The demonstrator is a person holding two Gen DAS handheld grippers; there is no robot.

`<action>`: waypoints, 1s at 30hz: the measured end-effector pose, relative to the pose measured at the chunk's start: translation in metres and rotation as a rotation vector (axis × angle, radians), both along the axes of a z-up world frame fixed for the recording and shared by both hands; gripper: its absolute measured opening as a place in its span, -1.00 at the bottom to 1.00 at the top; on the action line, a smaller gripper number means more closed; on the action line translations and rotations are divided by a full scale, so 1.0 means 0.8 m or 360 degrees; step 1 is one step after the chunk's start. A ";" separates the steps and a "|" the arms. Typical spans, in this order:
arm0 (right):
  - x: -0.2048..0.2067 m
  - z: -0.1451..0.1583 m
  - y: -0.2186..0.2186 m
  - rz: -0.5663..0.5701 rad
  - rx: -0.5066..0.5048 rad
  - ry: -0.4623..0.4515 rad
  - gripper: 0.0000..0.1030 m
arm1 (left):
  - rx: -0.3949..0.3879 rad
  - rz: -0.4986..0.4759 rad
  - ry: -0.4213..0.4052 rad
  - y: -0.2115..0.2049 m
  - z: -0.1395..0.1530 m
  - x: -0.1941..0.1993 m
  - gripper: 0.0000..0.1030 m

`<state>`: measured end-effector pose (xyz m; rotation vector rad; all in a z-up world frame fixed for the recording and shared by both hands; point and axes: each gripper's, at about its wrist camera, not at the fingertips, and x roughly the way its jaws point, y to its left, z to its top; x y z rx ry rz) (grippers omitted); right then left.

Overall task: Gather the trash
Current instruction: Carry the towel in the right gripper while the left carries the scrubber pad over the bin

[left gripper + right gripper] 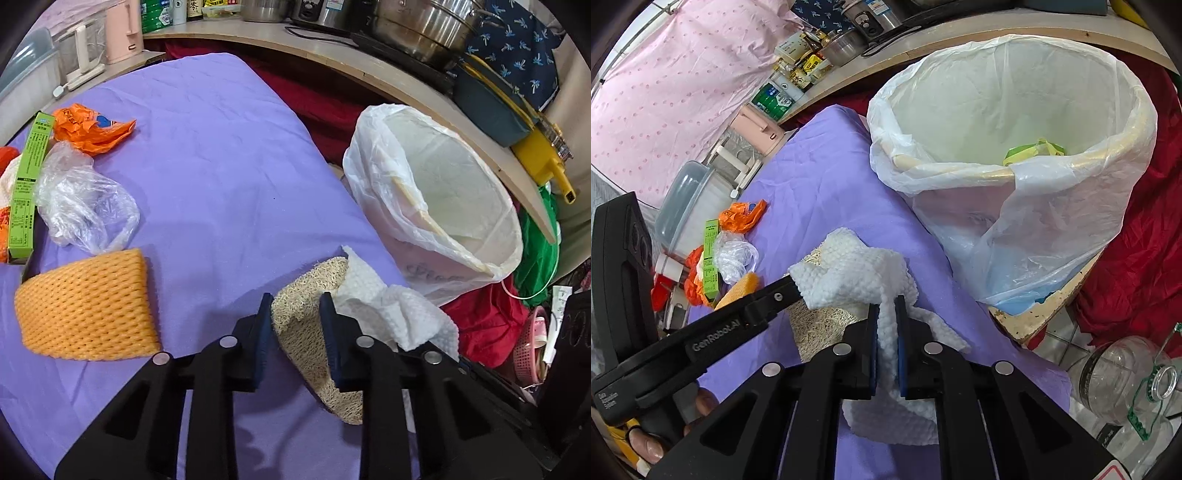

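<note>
My left gripper (295,297) is shut on a beige loofah pad (306,339) at the near right of the purple cloth (221,166). A white paper towel (391,310) lies against the loofah. In the right wrist view my right gripper (886,304) is shut on that towel (857,273), with the loofah (820,325) under it and one of the left fingers (775,295) reaching in from the left. The bin with a white bag (1067,192) stands just beyond the cloth's edge; a green and yellow scrap (1034,151) lies inside.
On the left of the cloth lie an orange foam net (85,306), a clear plastic bag (81,199), a green box (27,184) and an orange wrapper (92,129). A curved shelf (369,70) carries pots behind. A glass jar (1123,376) stands on the floor.
</note>
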<state>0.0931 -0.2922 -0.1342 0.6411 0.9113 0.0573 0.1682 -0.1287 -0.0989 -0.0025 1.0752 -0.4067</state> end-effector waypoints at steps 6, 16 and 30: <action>-0.012 0.026 0.001 -0.0029 -0.0062 -0.0074 -0.90 | -0.0053 0.0023 -0.0097 0.019 0.035 -0.016 -0.76; -0.039 0.088 -0.007 -0.0131 -0.0236 -0.0227 -0.91 | -0.0026 0.0111 -0.0274 0.060 0.097 -0.040 -0.88; -0.021 0.153 -0.070 -0.0295 -0.0368 -0.0345 -0.91 | -0.0067 0.0033 -0.0409 0.050 0.153 -0.044 -0.87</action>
